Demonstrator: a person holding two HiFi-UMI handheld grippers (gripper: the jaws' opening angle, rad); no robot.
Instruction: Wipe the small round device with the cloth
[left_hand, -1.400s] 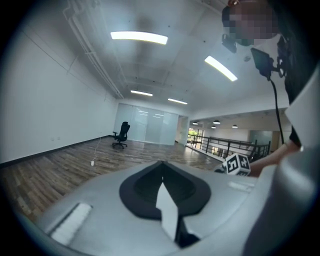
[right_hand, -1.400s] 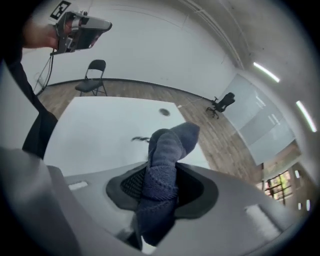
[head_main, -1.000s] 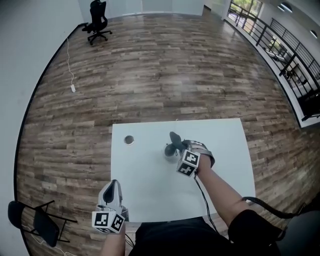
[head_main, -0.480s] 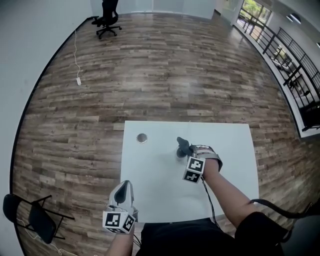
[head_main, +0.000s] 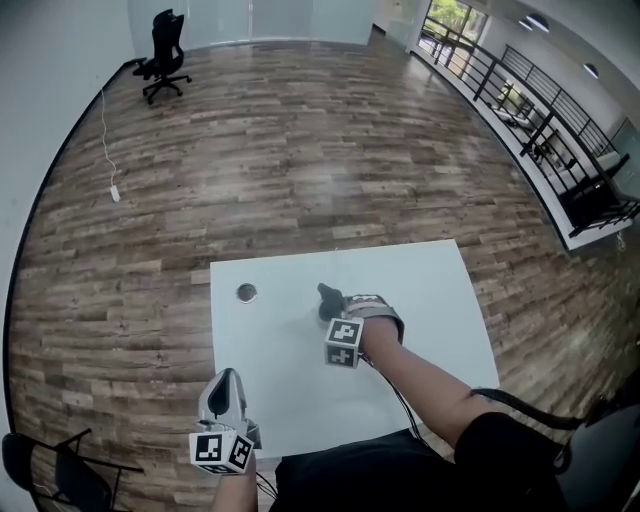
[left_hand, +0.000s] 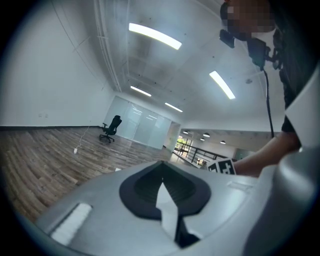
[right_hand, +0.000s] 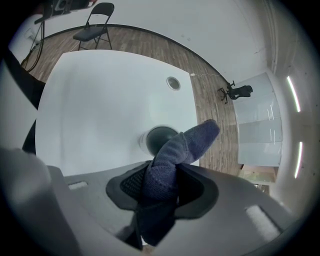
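Observation:
My right gripper (head_main: 336, 314) (right_hand: 162, 176) is over the middle of the white table (head_main: 430, 300), shut on a dark blue cloth (head_main: 326, 298) (right_hand: 184, 143). The cloth's free end sticks out past the jaws and hangs over the small round device (right_hand: 156, 138), a dark dome on a pale rim that sits on the table right in front of the jaws. In the head view the cloth and gripper hide the device. My left gripper (head_main: 222, 398) (left_hand: 161, 186) is at the table's front left edge, shut and holding nothing, pointing out into the room.
A round cable hole (head_main: 246, 293) (right_hand: 173, 83) sits in the table to the left of the cloth. A black folding chair (head_main: 60, 470) stands on the wood floor off the front left corner. An office chair (head_main: 160, 42) is far away.
The head view has swung, so the table sits differently in the picture. The right gripper stays over the device with the cloth, and the left gripper stays at the front left edge.

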